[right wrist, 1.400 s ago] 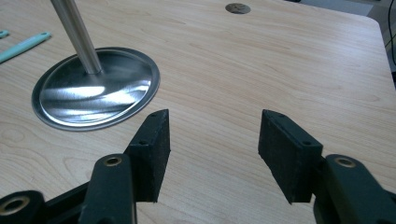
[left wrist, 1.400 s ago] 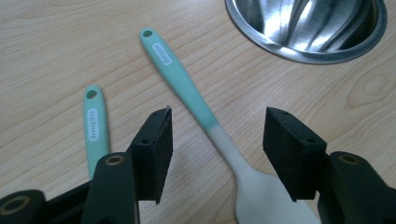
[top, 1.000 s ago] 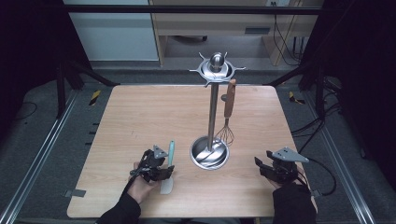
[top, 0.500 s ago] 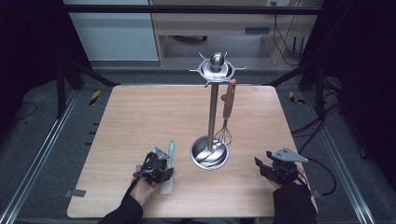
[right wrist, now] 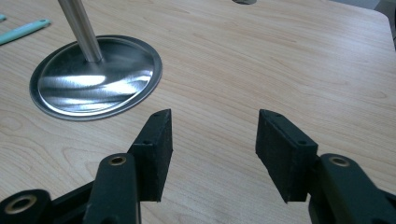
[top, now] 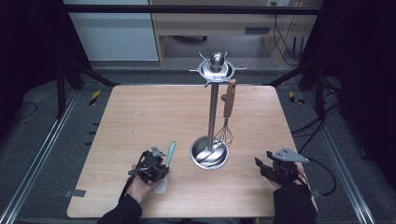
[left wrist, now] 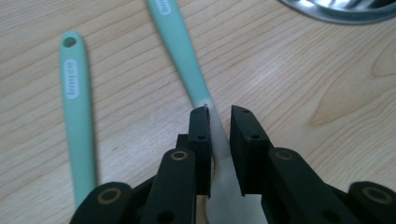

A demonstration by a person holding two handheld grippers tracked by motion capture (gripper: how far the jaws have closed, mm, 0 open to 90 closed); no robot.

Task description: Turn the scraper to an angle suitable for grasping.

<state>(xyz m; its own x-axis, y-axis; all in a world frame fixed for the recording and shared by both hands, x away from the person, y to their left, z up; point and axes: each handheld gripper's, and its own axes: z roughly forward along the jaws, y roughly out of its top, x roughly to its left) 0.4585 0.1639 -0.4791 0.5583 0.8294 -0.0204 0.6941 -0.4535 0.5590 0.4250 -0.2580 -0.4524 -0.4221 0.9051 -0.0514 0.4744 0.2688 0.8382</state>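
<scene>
A light wooden surface (top: 154, 116) sits inside a dark framed enclosure, with grey floor around it. Most of its far and left areas are bare wood.

Right of centre stands a steel utensil stand (top: 212, 100): a round shiny base (top: 209, 154) near the front, an upright pole, and a hooked ring at the top. A whisk (top: 226, 116) with a wooden handle hangs from the ring on the right side, its wire head just above the base.

At the near left, a hand holds the left tongs (top: 156, 164) low over the surface, just left of the base. Their jaws are nearly together, pinching the pale blade of a mint-handled spatula (left wrist: 187, 65) whose handle points away toward the far side. In the left gripper view a second mint handle (left wrist: 74, 116) lies beside it on the wood, apart from the tongs.

At the near right, close to the front edge, the right tongs (right wrist: 212, 149) are spread wide and hold nothing, with bare wood between the jaws and the base to their left.
</scene>
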